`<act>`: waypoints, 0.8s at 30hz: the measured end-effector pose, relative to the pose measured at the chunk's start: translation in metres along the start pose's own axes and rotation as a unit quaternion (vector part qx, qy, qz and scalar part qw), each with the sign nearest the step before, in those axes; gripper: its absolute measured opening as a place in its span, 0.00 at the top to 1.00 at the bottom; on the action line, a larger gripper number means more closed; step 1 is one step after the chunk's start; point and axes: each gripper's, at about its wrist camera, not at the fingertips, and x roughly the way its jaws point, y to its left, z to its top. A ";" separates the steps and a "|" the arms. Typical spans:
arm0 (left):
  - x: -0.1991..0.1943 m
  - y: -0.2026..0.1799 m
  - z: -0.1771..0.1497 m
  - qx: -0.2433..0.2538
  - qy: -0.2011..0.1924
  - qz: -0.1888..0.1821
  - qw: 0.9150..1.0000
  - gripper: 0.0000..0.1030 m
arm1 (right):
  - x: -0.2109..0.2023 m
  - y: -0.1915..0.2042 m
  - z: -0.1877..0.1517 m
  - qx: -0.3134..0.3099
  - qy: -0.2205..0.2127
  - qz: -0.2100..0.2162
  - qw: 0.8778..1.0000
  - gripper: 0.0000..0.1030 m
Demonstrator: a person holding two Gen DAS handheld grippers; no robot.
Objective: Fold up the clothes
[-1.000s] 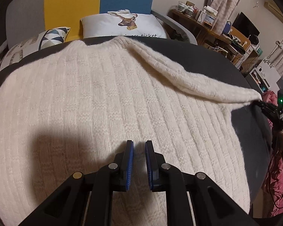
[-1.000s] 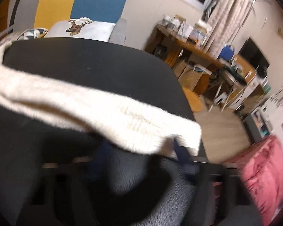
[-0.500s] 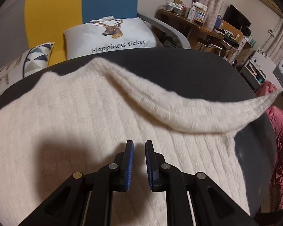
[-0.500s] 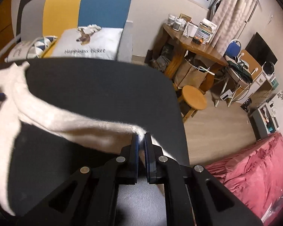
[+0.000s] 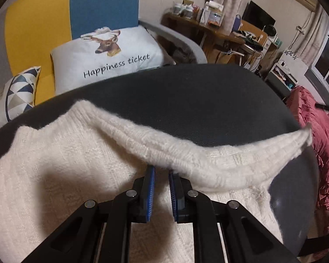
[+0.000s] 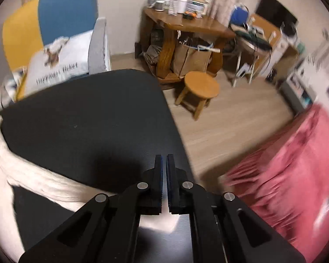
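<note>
Sweater: a cream knit sweater (image 5: 61,175) lies spread on the dark desk (image 5: 197,100); its sleeve (image 5: 219,155) arches across the front, the cuff end hanging raised off the desk's right side.
Left tool (image 5: 161,175): jaws a narrow gap apart, tips tucked under the sleeve's fold; whether they pinch knit cannot be told.
Right tool (image 6: 164,161): jaws nearly closed, nothing visible between the tips; the sleeve trails under its body, so a hold cannot be told.
Risk, slipping: the fluffy, stretchy knit could slide free and the sleeve flop askew.
Risk, dragging: pulling the sleeve could shift the body and wrinkle it.
Risk, edge: the cuff is near the desk's rim and could drop off.
Texture: thick ribbed wool, soft and fuzzy; smooth matte desk with rounded corners.
Surroundings: a deer-print pillow (image 5: 111,52) behind; a red blanket (image 6: 291,164) to the right.
</note>
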 end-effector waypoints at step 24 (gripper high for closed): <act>-0.023 0.067 0.022 -0.142 -0.012 0.002 0.990 0.88 | 0.048 0.014 -0.101 0.034 0.072 -0.018 0.997 0.93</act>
